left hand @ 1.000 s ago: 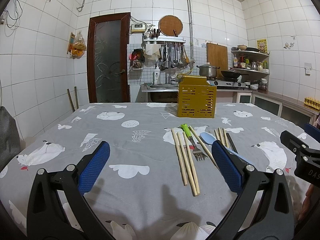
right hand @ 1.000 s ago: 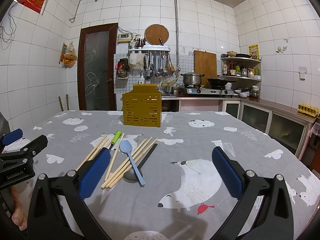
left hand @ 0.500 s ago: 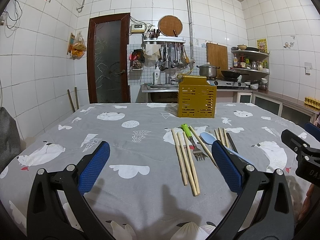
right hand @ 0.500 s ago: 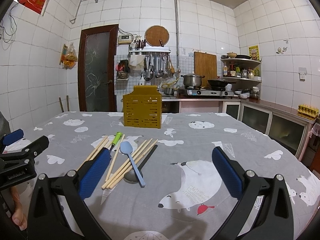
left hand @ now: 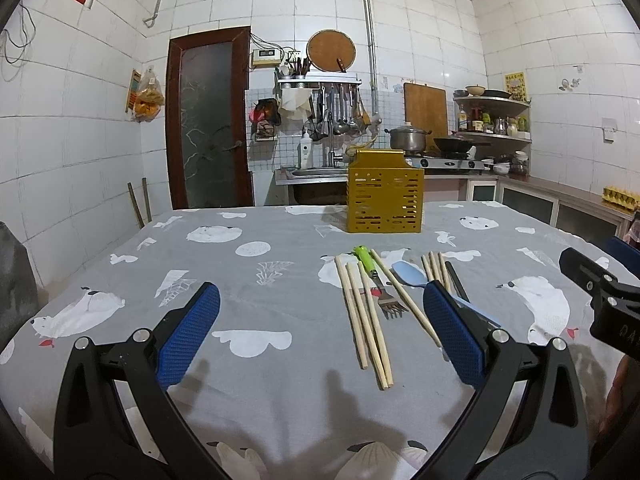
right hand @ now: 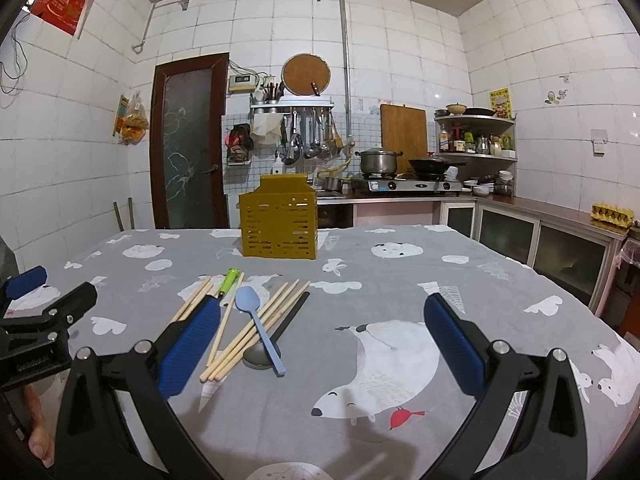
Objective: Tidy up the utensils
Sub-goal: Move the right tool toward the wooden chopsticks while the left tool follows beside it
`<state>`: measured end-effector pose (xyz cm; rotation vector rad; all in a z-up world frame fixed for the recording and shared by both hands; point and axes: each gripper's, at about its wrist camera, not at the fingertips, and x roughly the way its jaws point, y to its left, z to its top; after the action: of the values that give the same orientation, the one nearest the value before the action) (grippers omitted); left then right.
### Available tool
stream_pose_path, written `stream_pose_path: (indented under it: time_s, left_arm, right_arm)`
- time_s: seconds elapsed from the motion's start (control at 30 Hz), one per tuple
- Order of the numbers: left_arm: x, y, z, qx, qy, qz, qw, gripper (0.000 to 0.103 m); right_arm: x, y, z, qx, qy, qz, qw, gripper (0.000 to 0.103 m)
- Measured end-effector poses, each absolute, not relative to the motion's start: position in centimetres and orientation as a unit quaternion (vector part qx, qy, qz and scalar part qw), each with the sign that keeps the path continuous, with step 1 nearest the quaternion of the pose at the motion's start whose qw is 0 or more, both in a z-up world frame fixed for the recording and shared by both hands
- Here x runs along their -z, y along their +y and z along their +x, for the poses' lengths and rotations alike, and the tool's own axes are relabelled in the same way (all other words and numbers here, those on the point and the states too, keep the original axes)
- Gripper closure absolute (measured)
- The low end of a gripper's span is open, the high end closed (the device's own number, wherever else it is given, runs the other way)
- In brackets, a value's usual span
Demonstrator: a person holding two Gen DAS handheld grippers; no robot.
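Observation:
Loose utensils lie on the grey tablecloth (left hand: 256,312): several wooden chopsticks (left hand: 362,320), a green-handled fork (left hand: 372,276), a light blue spoon (right hand: 258,320) and a dark ladle (right hand: 280,330). A yellow slotted utensil holder (left hand: 385,196) (right hand: 279,219) stands upright behind them. My left gripper (left hand: 320,332) is open above the cloth, the chopsticks between its pads; its right pad hides part of the spoon. My right gripper (right hand: 322,344) is open, empty, with the utensils at its left pad.
A kitchen counter with sink, pot (left hand: 408,138) and stove runs along the back wall. A brown door (left hand: 208,128) stands back left. Cabinets (right hand: 540,240) line the right side. Each gripper appears at the edge of the other's view, held by a hand.

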<state>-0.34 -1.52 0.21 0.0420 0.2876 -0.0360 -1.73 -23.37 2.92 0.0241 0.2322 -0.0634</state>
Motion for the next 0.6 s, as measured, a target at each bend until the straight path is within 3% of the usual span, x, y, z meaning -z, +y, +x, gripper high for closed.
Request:
stream_pose_path:
  time_s: [0.43,0.6]
  left_arm:
    - [-0.3,-1.1,1.6,0.041,0.194,0.011,0.980,0.005]
    - [-1.9,-1.5,3.1,0.037,0.181,0.034,0.982,0.005]
  right_arm:
    - [-3.0,-23.5,-1.5,0.029,0.115,0.021,0.993,0.004]
    - [-4.2,-24.0,0.9,0.024,0.129,0.027,0.991,0.004]
